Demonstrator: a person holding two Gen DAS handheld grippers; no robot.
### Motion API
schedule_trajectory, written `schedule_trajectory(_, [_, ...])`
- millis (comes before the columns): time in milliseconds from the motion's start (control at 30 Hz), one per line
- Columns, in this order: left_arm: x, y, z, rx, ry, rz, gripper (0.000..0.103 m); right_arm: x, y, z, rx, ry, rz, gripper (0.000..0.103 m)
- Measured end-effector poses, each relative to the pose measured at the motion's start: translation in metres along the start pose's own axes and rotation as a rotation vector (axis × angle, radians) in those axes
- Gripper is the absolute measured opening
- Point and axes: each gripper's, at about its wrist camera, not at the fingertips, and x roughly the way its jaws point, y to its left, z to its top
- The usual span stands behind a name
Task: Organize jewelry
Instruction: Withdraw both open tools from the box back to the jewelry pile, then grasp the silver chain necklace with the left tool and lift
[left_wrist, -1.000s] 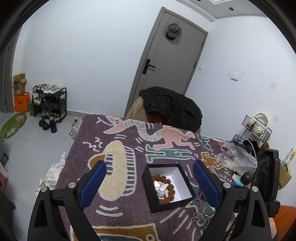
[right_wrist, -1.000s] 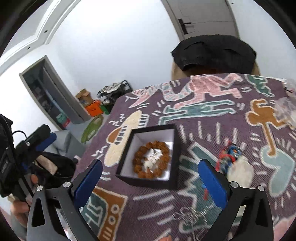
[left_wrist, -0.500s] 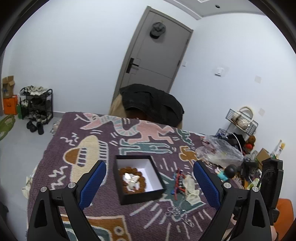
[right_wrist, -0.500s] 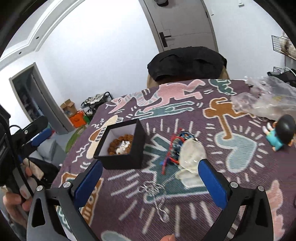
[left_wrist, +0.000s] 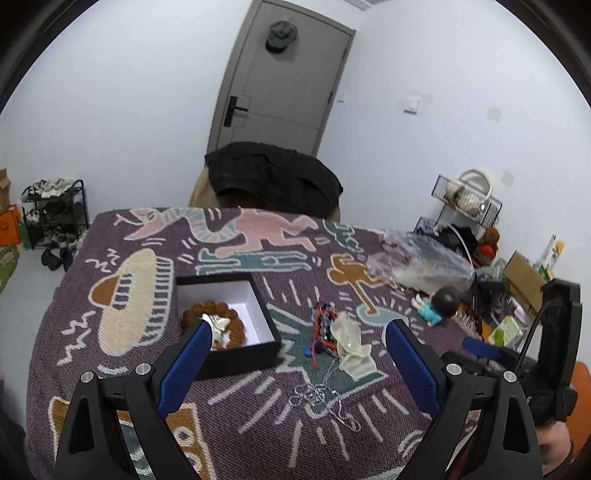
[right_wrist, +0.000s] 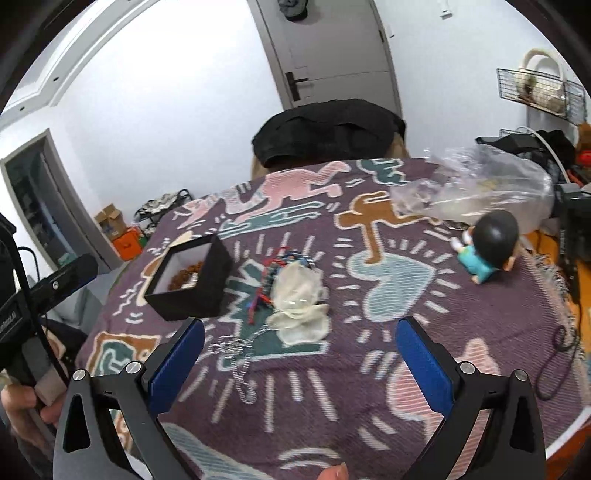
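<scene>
A black box with a white inside (left_wrist: 258, 314) (right_wrist: 218, 280) sits on the patterned purple cloth and holds a brown bead bracelet (left_wrist: 221, 308) and a small silver piece. To its right lie a red and blue beaded bracelet (left_wrist: 321, 326) (right_wrist: 267, 286), a cream pouch (left_wrist: 352, 345) (right_wrist: 301, 301) and a silver chain (left_wrist: 317, 393) (right_wrist: 236, 350). My left gripper (left_wrist: 297, 341) is open and empty, above the cloth just before the box and chain. My right gripper (right_wrist: 301, 341) is open and empty, just before the pouch and chain.
A doll with a black head and teal body (right_wrist: 487, 243) (left_wrist: 439, 304) lies at the right of the cloth. A crumpled clear plastic bag (right_wrist: 476, 188) lies behind it. A chair with a black garment (left_wrist: 273, 181) stands at the far edge. Clutter fills the right side.
Both grippers have swung right, from over the box towards the bracelet, pouch and chain. The box now sits at the left in both views. Both stay open.
</scene>
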Motion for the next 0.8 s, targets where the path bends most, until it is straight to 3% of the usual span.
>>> schedule_trajectory(167, [0.016,-0.008,-0.010,0.008,0.043,-0.005,0.095,-0.003,-0.014,-0.005,0.000,0.006,-0.066,0.103])
schedule_trajectory(467, [0.053,-0.018,-0.033,0.048,0.175,0.000,0.092,0.001,-0.038,-0.012,0.042,0.017,-0.012,0.103])
schedule_trajectory(667, [0.078,-0.027,-0.048,0.078,0.256,0.009,0.083,0.004,-0.047,-0.016,0.045,0.002,-0.048,0.103])
schedule_trajectory(800, [0.096,-0.029,-0.058,0.095,0.298,0.022,0.083,0.005,-0.050,-0.020,0.033,-0.014,-0.063,0.103])
